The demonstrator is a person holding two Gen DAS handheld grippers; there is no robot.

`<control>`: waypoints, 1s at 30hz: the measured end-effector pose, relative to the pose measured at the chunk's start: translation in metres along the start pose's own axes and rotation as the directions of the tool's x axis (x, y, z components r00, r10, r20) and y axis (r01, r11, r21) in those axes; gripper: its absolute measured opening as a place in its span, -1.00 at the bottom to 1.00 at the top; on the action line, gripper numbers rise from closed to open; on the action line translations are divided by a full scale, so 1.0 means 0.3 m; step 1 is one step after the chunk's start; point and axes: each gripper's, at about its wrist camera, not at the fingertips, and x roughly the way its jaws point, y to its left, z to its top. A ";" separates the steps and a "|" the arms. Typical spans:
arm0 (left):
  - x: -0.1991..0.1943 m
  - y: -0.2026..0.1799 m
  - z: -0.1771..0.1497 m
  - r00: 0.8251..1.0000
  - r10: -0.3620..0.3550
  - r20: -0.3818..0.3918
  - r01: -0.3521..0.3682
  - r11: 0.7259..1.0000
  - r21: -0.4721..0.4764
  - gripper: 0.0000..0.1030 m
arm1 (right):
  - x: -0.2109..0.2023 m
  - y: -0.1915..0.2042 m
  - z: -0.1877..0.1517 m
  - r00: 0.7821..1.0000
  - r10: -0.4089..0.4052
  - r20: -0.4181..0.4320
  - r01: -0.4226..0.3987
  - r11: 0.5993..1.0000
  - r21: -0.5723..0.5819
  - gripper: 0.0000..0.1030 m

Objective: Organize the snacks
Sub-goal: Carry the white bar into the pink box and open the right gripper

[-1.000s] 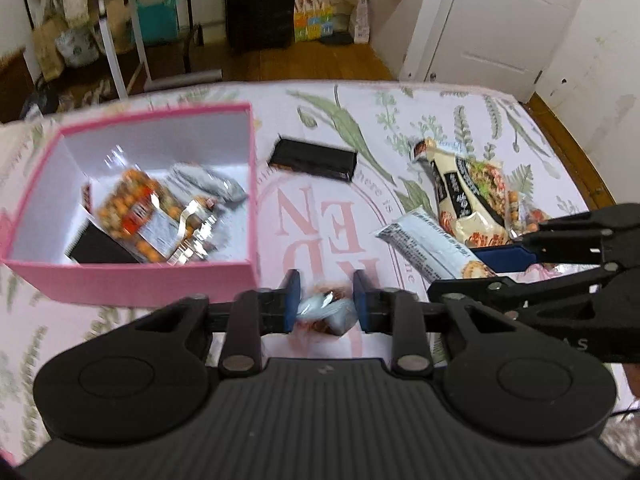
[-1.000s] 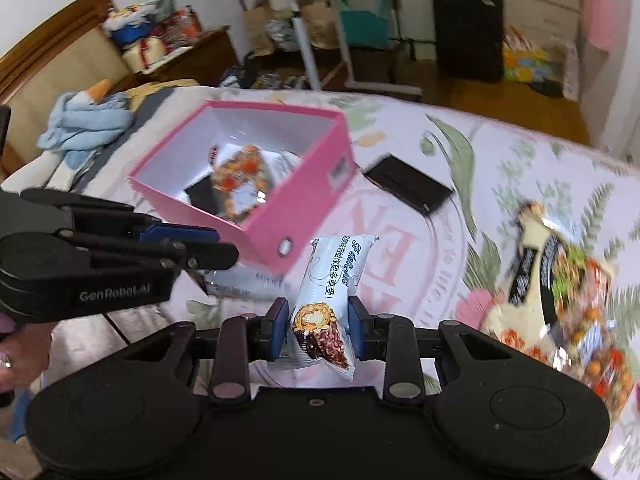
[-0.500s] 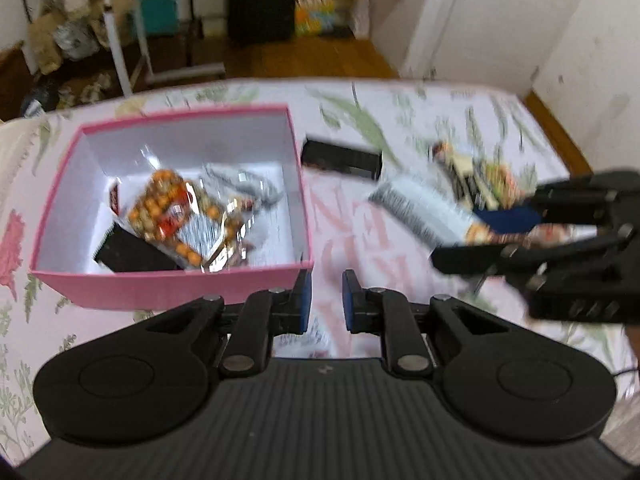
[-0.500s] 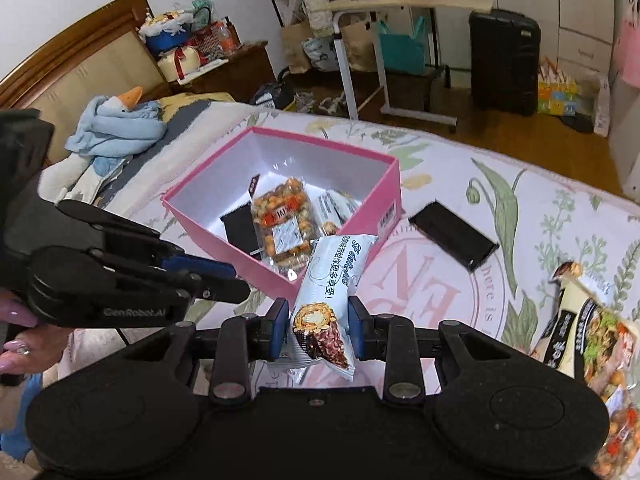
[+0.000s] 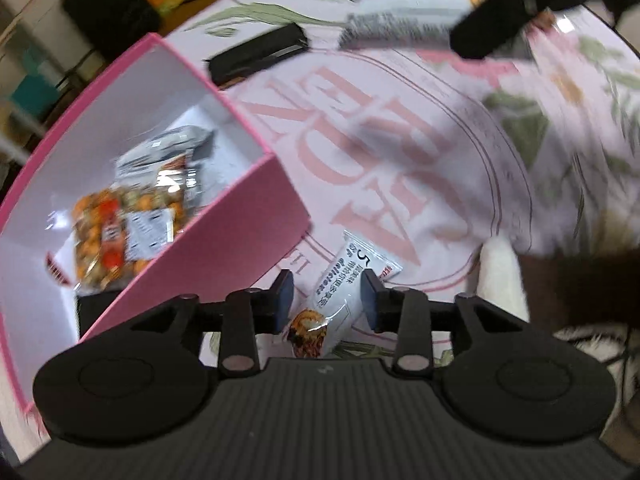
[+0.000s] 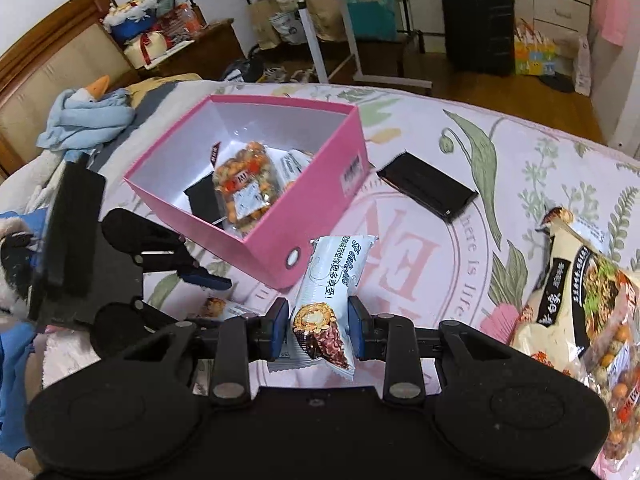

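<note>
Surface: floral bedspread (image 6: pixel 500 152), pink box (image 6: pixel 316 216) upper left of centre.
Left gripper (image 5: pixel 326 300): my jaws have just been opening, apart around a white snack packet (image 5: pixel 344 284) lying beside the box wall; closing askew may pinch only its edge.
Right gripper (image 6: pixel 318 330): clamped on a wafer packet (image 6: pixel 328 280), frame centre; it could snag the box rim.

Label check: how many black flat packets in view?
2 black packets: one on the bedspread beside the pink box; one inside it, by the nut bag. More may hide underneath.

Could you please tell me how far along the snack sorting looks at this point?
Partly done. Done: the pink box already holds a nut bag and other packets. In hand: the right claw grips a white wafer packet; the left claw, jaws just opening, straddles a second one lying on the bedspread. Left: the black packet and the large bags.
</note>
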 end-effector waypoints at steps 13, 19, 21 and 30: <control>0.147 -0.017 -0.014 0.993 -0.041 -0.112 0.046 0.998 0.044 -0.37 | 0.065 -0.009 -0.019 0.998 -0.004 -0.070 0.004 1.000 -0.003 -0.31; 0.072 -0.034 -0.027 0.993 -0.030 -0.112 0.032 0.999 0.019 -0.48 | 0.074 0.038 -0.032 0.994 0.020 -0.103 -0.026 0.998 -0.054 -0.31; 0.010 -0.034 -0.032 0.995 -0.048 -0.088 0.048 0.999 -0.011 -0.48 | 0.068 0.057 -0.033 0.993 0.037 -0.112 -0.046 0.996 -0.073 -0.31; -0.275 0.077 -0.046 0.998 -0.050 0.024 0.054 0.974 -0.222 -0.48 | -0.002 0.174 0.042 0.982 0.188 -0.026 -0.190 0.966 -0.176 -0.31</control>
